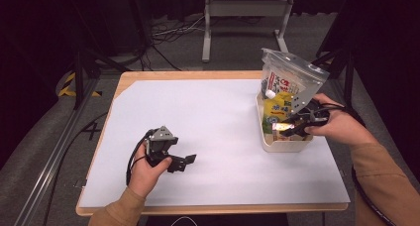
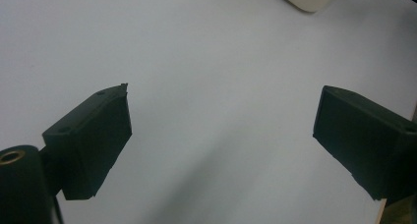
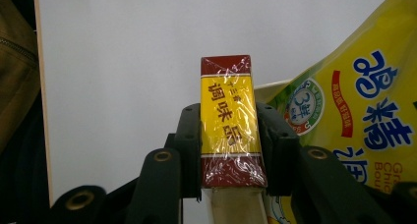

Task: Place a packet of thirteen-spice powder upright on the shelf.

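- Right tool (image 3: 228, 145) clamps the small red-and-yellow box (image 3: 228, 121) over the near end of the white bin (image 1: 285, 144).
- Left tool (image 2: 221, 135) hangs spread, left of the bin.
- Risk: the slick wrap may slip; the yellow pouch (image 3: 354, 111) crowds it.

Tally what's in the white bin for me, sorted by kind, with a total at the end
Pouches: 2, a clear-topped pouch and a yellow pouch, both standing in the white bin
Boxes: 1, a red and yellow box clamped in the right gripper
Total: 3
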`<state>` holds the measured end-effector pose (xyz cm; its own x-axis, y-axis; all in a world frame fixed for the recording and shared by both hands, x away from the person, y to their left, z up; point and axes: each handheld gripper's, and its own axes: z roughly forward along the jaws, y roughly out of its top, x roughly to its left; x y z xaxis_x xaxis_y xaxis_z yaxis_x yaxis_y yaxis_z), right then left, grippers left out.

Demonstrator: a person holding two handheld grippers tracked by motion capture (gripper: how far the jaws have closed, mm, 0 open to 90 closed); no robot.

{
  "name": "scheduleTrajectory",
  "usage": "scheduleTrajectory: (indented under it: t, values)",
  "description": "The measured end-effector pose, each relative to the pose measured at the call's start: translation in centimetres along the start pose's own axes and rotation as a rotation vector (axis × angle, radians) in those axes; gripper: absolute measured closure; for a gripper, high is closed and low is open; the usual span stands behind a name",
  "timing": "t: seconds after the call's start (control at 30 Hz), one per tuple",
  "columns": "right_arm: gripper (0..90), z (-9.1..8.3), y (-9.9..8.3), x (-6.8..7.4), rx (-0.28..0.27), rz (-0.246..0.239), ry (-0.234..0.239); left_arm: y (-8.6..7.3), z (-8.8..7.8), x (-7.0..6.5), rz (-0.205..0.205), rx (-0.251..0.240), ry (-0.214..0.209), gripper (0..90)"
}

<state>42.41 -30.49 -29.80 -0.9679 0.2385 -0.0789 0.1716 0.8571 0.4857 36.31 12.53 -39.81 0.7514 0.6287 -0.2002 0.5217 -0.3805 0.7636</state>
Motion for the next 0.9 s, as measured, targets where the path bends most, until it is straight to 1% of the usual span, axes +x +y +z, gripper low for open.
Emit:
scheduleTrajectory:
  t: [0.2,0.23,0.4,0.47,0.5,0.6,0.63,0.67,0.8,0.9]
  values:
    - [66.4,0.22,-0.09,0.08,0.019,-0.002,-0.008,-0.01,0.03,-0.02,-0.002,0.0,-0.001,8.1]
    - [66.4,0.27,-0.1,0.13,0.028,-0.004,-0.014,-0.02,0.04,-0.05,-0.008,0.0,-0.002,8.1]
    - [66.1,0.36,-0.08,0.23,0.054,-0.013,-0.024,-0.04,0.04,0.03,-0.007,0.001,-0.001,8.1]
    - [65.6,0.35,-0.14,0.28,0.074,-0.004,-0.032,-0.01,-0.03,0.09,0.0,-0.001,0.003,8.1]
    - [65.2,0.39,-0.2,0.34,0.084,0.003,-0.033,-0.01,-0.03,0.09,-0.001,-0.002,0.003,8.1]
    - [63.8,0.54,-0.39,0.39,0.11,0.006,-0.046,-0.03,0.03,0.04,-0.008,-0.001,-0.002,8.1]
    - [63.0,0.49,-0.47,0.37,0.113,0.004,-0.051,-0.03,0.04,0.04,-0.008,0.001,-0.001,8.1]
    - [62.4,0.4,-0.54,0.39,0.11,0.014,-0.05,-0.03,0.07,0.05,-0.006,0.002,-0.002,8.1]
    - [60.5,0.01,-0.7,0.47,0.097,0.015,-0.065,0.0,0.1,0.03,-0.004,0.001,-0.001,8.1]
    - [59.8,-0.08,-0.71,0.44,0.086,0.005,-0.065,-0.01,0.09,0.04,-0.007,0.002,-0.001,8.1]
